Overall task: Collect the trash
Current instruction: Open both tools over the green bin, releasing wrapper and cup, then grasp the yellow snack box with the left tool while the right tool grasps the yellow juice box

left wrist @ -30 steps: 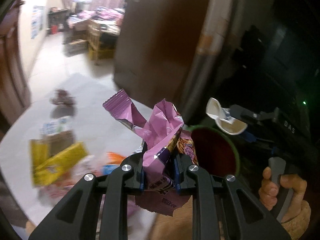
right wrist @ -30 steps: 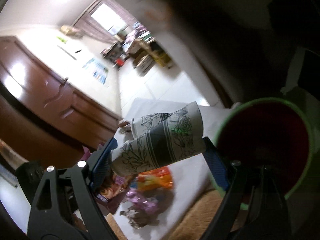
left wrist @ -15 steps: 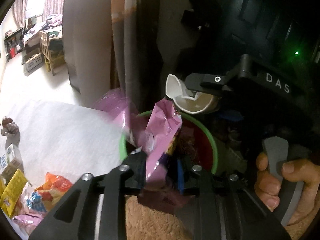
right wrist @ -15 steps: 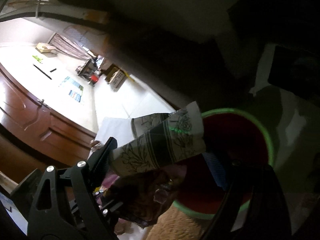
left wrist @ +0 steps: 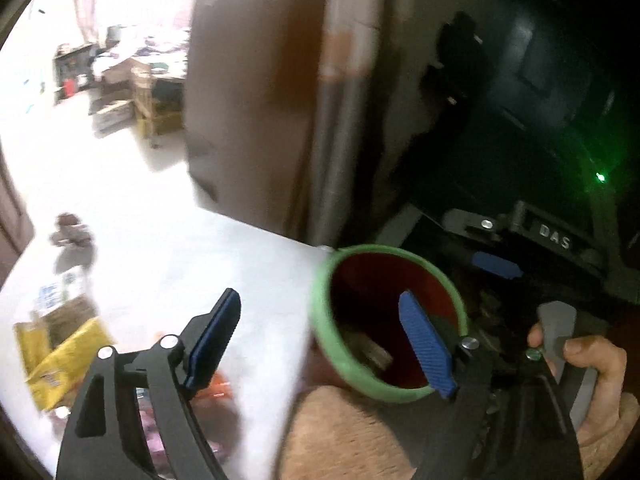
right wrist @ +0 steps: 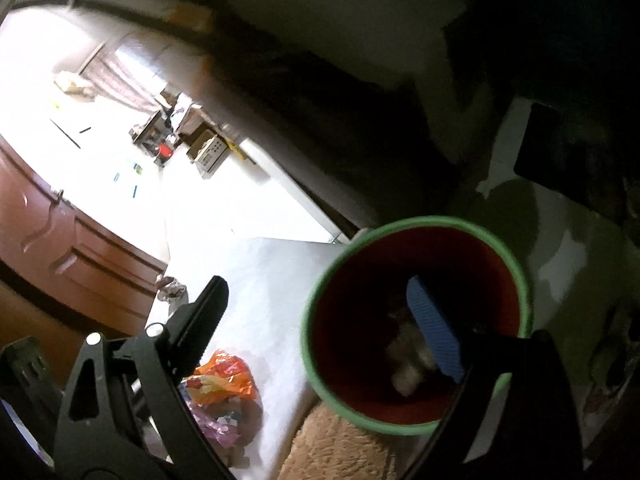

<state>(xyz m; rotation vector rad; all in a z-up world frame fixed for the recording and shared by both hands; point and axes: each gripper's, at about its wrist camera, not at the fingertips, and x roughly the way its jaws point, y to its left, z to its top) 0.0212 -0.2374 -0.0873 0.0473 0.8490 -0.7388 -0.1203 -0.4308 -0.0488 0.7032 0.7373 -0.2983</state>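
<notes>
- Left wrist view: my left gripper (left wrist: 320, 332) has its jaws opening wide with nothing between them, one blue pad over the white sheet (left wrist: 208, 248), the other over the mouth of the green-rimmed bin (left wrist: 320, 312).
- Right wrist view: my right gripper (right wrist: 320, 320) is also opening, empty, one finger hanging over the same bin, where pale crumpled scraps lie at the bottom.
- Remaining trash sits on the sheet: an orange wrapper (right wrist: 224, 376) near the bin, a purple wrapper (right wrist: 216, 416) touching it, a yellow packet (left wrist: 60, 364) further along.
- I judge these light, thin and crinkly, likely slick film; they will slide or flatten rather than resist.
- I would pinch a raised fold or a crumpled ridge, not a flat face, and close fully.
- The yellow packet looks stiffer, so I would take it by an edge.
</notes>
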